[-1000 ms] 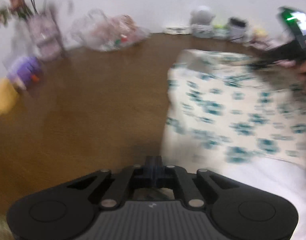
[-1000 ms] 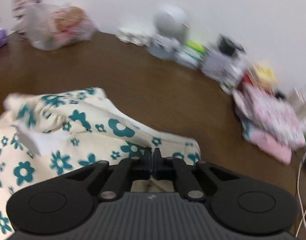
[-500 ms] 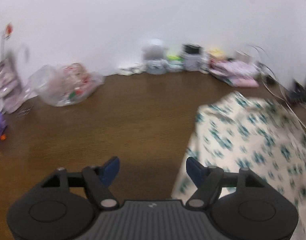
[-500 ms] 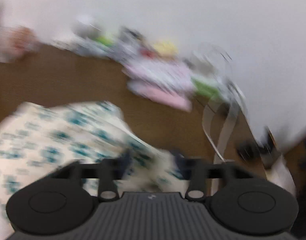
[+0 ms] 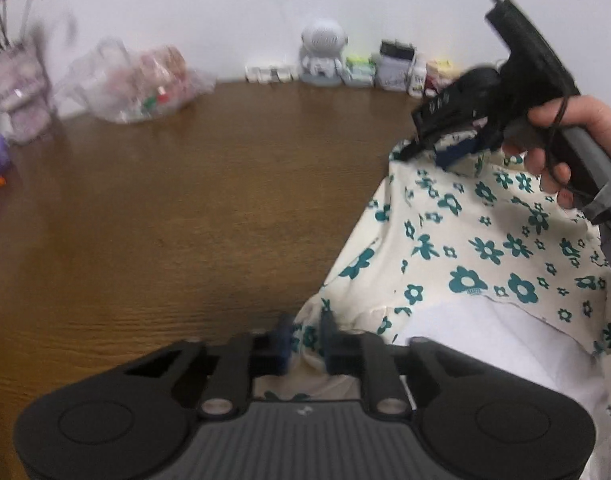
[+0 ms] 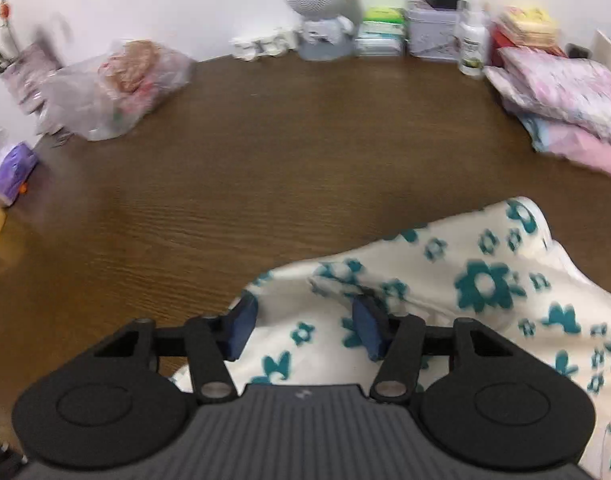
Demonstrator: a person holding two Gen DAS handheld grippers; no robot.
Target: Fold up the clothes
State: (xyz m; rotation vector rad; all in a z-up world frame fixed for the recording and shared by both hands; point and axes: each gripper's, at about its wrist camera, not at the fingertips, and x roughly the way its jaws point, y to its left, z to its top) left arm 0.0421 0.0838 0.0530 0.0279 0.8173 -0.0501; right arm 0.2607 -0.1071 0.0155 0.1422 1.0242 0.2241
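Since half a second ago, both grippers have dropped back onto the garment. Left gripper is closing, pinching its near edge; right gripper is closing with cloth between still-spread pads. Ahead on the table lie a clear bag of blurred pink items, and folded pink cloths right.

A plastic bag and folded pink bedding lie on the table.

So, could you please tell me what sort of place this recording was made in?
Most likely a home: a brown wooden table against a white wall, with folded pink bedding, a clear plastic bag of bits and a white astronaut-shaped figure.
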